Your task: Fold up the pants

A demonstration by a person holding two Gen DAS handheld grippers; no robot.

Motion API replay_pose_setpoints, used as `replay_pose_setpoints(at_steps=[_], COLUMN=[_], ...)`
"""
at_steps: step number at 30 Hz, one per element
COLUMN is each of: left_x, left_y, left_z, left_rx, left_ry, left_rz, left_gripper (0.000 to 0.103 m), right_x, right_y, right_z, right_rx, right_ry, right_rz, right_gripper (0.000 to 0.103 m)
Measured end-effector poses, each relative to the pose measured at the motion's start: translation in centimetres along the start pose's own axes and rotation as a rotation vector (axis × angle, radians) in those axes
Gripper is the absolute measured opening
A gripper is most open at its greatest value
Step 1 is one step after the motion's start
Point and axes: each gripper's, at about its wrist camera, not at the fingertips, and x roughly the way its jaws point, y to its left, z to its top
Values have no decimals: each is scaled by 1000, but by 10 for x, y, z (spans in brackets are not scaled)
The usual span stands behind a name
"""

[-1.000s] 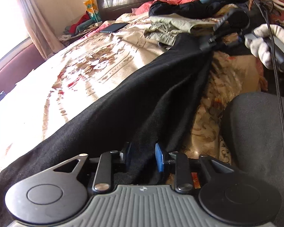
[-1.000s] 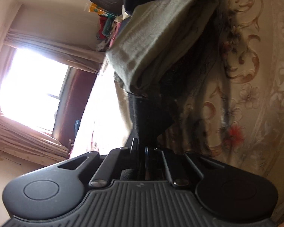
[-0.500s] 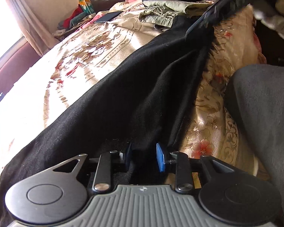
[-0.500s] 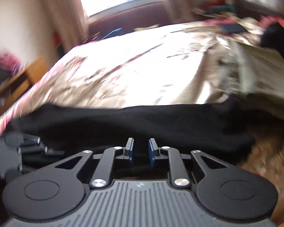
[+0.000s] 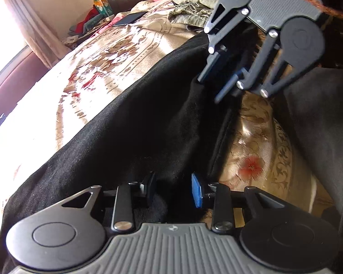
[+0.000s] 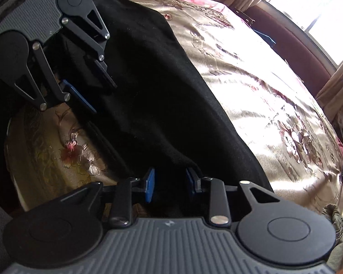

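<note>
1. The left gripper [image 5: 174, 189] is opening; black pants [image 5: 130, 132] cloth bunches between its fingers, the pads not clearly pressing.
2. The pants stretch along the floral bedspread [image 5: 98, 64] from the left fingers to the right ones.
3. The right gripper [image 6: 169, 186] is opening too, the pants' edge lying loosely between its blue pads [image 6: 150, 188].

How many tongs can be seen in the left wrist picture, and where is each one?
2. The left tongs are at the bottom edge, over the black pants. The right tongs are at the upper right, reaching down to the pants' far end.
</note>
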Motion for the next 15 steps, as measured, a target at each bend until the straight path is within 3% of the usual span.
replay_pose_setpoints(at_steps=[3,7,13,15], left_x=[0,0,0,1], left_y=[1,12,16,18], left_z=[1,0,-1,-1], left_rx=[5,-69,-78,-92], left_ry=[-9,-9,-17,-18], left_rz=[15,-27,-36,-38], left_gripper=[47,28,27,27], right_x=[-1,-7,11,18], right_y=[8,12,19,16], right_z=[3,3,11,16], right_rx=[-74,-106,-153,-122], right_ry=[-5,-25,-34,-36], right_rz=[-12,-47,4,1], right_gripper=[35,40,43,39])
